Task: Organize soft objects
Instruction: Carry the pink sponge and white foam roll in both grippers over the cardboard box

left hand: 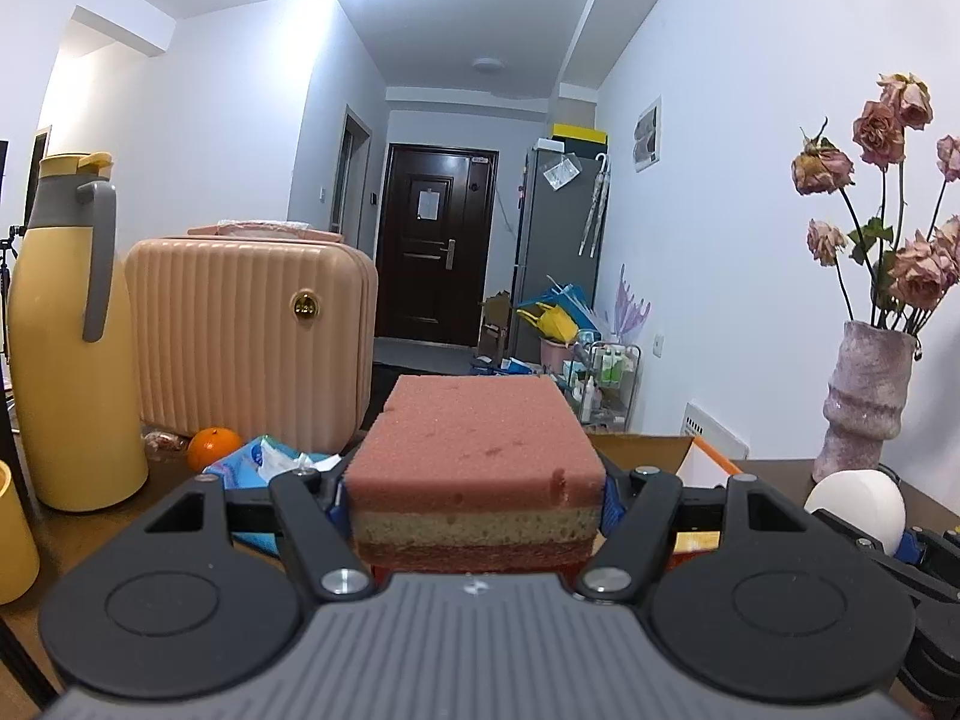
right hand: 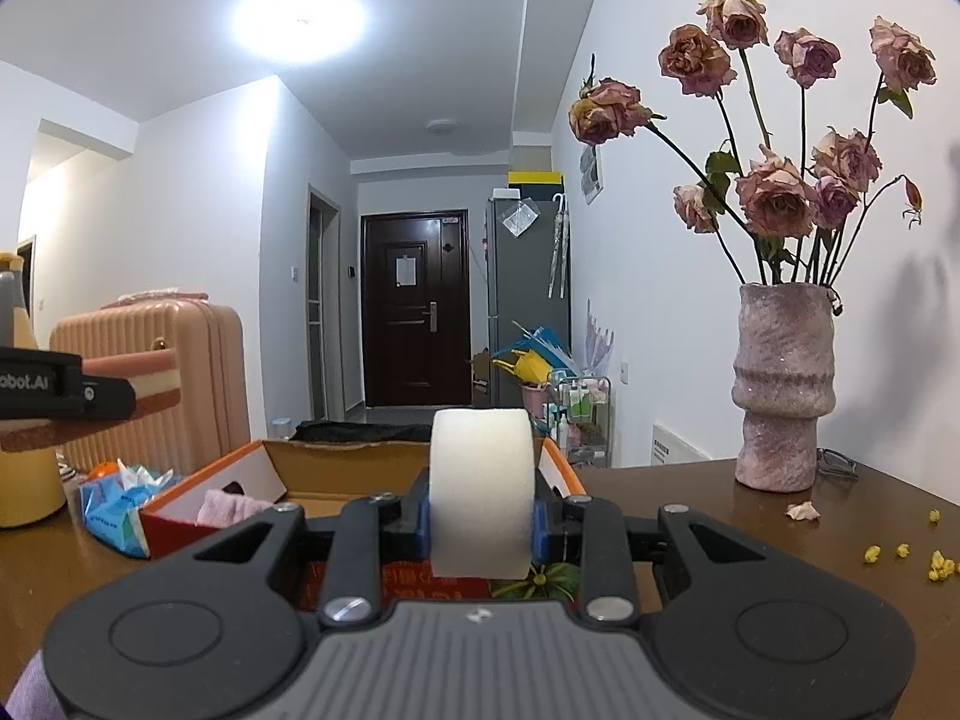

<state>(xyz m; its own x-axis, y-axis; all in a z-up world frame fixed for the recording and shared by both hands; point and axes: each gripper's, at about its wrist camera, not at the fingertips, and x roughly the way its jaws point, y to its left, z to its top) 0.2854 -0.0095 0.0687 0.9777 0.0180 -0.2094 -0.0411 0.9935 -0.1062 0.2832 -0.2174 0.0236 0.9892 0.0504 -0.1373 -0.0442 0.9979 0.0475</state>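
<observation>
The cardboard box [right hand: 312, 468] with its orange rim, open on the brown table [right hand: 690, 516], serves as the landmark; both loads hang near it, which suggests it is the bin for the soft things. The left gripper [left hand: 474, 498] is clamped on a layered sponge [left hand: 480, 450], pink on top, tan in the middle, dark red below; its jaws stand fairly wide only because the block is broad, and the blue pads press its two sides; the sponge is held flat, clear of the table, to the left of the box and above its rim, as the right wrist view shows. The right gripper [right hand: 480, 519] is closed narrow on a white foam roll [right hand: 482, 489], held upright and squeezed at its lower half, just on the near side of the box and in line with its opening; the pinch looks firm enough to dent the foam, so it should not slip. Inside the box, at its near left corner, a pink cloth [right hand: 231, 507] already lies, a sign that sorting is under way. Left of the box sits a blue tissue pack [right hand: 117, 510], beyond that a ribbed pink case [right hand: 180, 384]; well to the right of the box stands a vase of dried roses [right hand: 783, 396], near loose petals; a carrying sweep that way could topple it.
</observation>
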